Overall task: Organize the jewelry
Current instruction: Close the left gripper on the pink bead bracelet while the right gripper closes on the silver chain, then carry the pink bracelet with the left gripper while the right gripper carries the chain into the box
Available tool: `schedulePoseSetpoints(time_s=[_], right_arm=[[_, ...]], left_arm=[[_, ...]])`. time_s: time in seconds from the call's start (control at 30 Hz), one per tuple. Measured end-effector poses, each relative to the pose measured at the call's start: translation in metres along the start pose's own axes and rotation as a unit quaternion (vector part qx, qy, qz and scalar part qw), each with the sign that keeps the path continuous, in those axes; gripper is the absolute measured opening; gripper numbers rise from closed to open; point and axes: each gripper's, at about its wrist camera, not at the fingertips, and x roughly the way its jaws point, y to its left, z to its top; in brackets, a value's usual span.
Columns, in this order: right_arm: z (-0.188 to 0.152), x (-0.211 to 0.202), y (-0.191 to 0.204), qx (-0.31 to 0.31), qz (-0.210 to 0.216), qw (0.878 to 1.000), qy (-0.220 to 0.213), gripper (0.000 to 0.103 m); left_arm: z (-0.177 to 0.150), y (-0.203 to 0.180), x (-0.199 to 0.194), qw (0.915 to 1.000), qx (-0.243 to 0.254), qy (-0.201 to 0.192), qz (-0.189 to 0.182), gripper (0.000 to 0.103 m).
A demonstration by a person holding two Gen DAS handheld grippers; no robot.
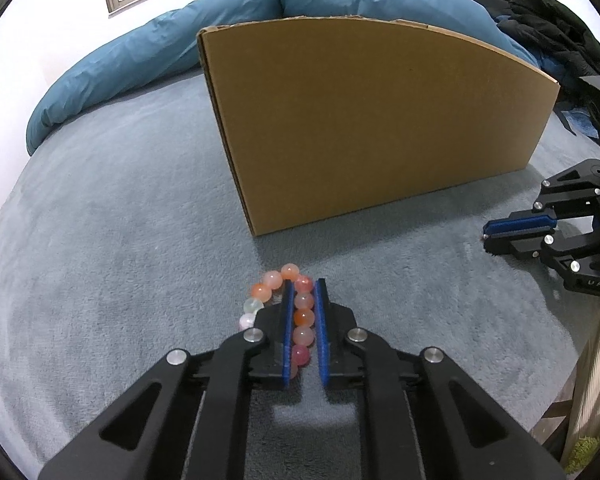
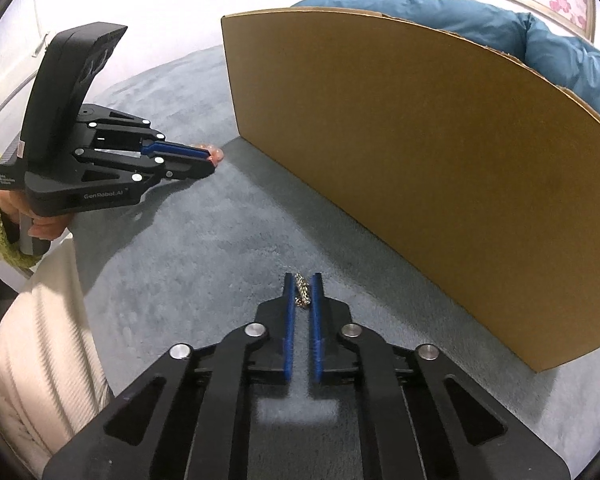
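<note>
A bracelet of pink, orange and pale round beads (image 1: 296, 312) lies on the grey-blue blanket. My left gripper (image 1: 303, 286) is shut on one side of its loop, beads lined up between the blue pads; the rest of the loop curls out to the left. In the right wrist view, my right gripper (image 2: 302, 278) is shut on a thin silver chain (image 2: 302, 290), bunched between the blue pads near the tips. The left gripper (image 2: 212, 160) shows there too, at the left, with beads (image 2: 216, 154) peeking past its tips. The right gripper (image 1: 488, 236) appears at the right edge of the left wrist view.
A large brown cardboard box (image 1: 372, 120) stands just beyond both grippers, its near wall hiding the inside. A teal duvet (image 1: 220, 32) is bunched behind it, dark clothing (image 1: 556, 28) at the far right. A hand (image 2: 40, 228) in a cream and green sleeve holds the left gripper.
</note>
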Motion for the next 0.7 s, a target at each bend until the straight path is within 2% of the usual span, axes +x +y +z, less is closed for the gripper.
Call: schedulePoseSetpoints(time_s=[0.7], right_arm=[[-0.006,-0.016,-0.007,0.019,-0.010,1.000,-0.009,0.004]], left_arm=[[0.011,-0.023,-0.011,0.9996,0.015,0.002,0.022,0.009]])
